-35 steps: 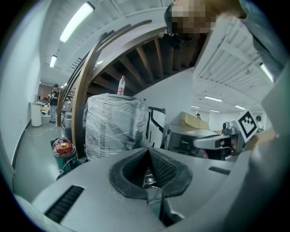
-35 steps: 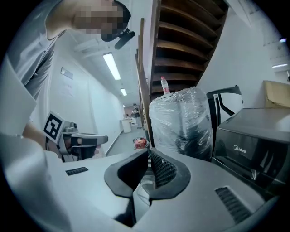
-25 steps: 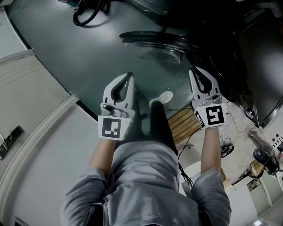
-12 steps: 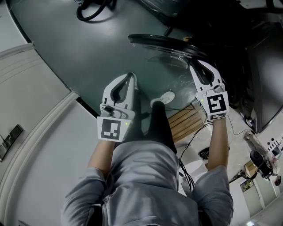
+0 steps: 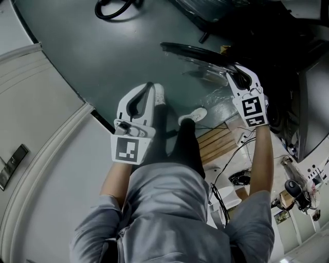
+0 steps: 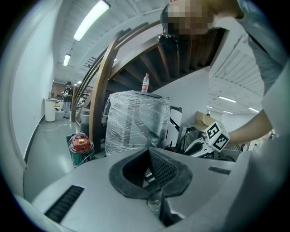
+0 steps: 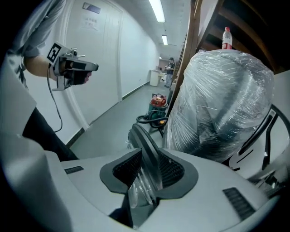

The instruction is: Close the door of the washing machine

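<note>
The washing machine door (image 5: 198, 54), round with a dark rim and a glass bowl, stands open and shows edge-on over the green floor. The machine's dark front (image 5: 288, 46) lies to its right. My right gripper (image 5: 235, 69) reaches the door's near edge. In the right gripper view the door rim (image 7: 141, 136) passes between the jaws of the right gripper (image 7: 147, 156), which are opening. My left gripper (image 5: 150, 85) hangs apart to the left over the floor, shut on nothing. In the left gripper view the left gripper (image 6: 148, 152) has its fingertips together.
A bulky thing wrapped in plastic film (image 7: 222, 108) has a bottle (image 7: 227, 36) on top. A red vacuum (image 6: 80, 144) and a black hose (image 5: 115, 7) sit on the floor. A wooden pallet (image 5: 221, 144) and cables (image 5: 239, 177) lie by my feet. White wall panels (image 5: 36, 102) curve along the left.
My right gripper has moved forward to the door's edge and its jaws have parted around it. The left gripper shifted a little, and a foot has stepped forward beside it.
</note>
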Demonstrator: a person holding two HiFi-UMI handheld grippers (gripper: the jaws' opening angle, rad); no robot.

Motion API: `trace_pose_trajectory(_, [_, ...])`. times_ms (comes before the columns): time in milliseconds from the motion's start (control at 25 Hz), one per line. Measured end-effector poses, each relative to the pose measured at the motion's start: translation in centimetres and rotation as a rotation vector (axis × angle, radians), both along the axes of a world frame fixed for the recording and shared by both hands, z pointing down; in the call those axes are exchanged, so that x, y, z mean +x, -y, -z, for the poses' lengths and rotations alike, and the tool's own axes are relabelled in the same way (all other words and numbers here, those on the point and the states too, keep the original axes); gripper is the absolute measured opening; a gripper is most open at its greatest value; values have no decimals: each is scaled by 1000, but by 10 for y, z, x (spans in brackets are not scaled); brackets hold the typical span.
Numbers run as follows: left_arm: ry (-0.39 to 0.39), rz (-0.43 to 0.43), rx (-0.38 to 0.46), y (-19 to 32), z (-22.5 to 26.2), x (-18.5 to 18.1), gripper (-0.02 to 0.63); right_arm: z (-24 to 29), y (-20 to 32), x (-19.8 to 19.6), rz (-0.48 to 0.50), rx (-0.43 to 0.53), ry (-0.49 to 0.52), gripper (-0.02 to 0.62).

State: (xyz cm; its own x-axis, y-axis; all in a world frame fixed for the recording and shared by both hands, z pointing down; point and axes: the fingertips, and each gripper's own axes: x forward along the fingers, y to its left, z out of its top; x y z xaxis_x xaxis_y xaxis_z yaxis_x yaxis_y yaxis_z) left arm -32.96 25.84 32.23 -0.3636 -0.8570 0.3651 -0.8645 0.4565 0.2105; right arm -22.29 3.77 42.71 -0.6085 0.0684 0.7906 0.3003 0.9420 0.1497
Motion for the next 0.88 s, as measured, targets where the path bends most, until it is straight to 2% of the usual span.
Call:
trace_pose_trajectory(400, [-7,7,-2,-13,-5,-22,-2,-31,13,-20,141,109,-170,101])
trace_pose_trajectory(680, [-10,7,-7,-20,-10,-28,-2,-52,13,-22,266,136,-316,103])
trace_pose_trajectory(880, [-13,29,-16,-30,-12,-35,-2,-55,8,-21,298,169,-339,103])
